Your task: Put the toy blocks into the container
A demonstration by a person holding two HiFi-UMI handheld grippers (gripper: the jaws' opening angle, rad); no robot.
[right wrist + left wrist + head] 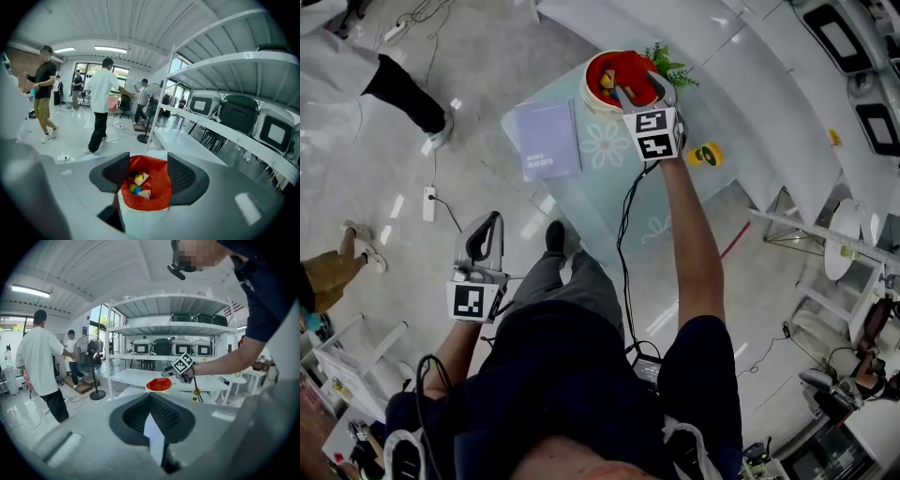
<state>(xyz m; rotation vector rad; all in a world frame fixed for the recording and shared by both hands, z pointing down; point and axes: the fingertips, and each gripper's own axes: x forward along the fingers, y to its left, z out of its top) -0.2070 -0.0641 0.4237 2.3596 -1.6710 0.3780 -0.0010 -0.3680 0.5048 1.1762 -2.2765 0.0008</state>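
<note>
Right gripper (143,176): jaws apart, empty, above the container (140,213).
Toy blocks (136,183): inside the container.
Left gripper (152,414): jaws together, idle.
Technique: withdraw straight up; avoid knocking the container.

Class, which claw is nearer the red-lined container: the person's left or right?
Right. The right claw hovers open over the container. The left claw hangs shut beside the person's leg, well off the table.
</note>
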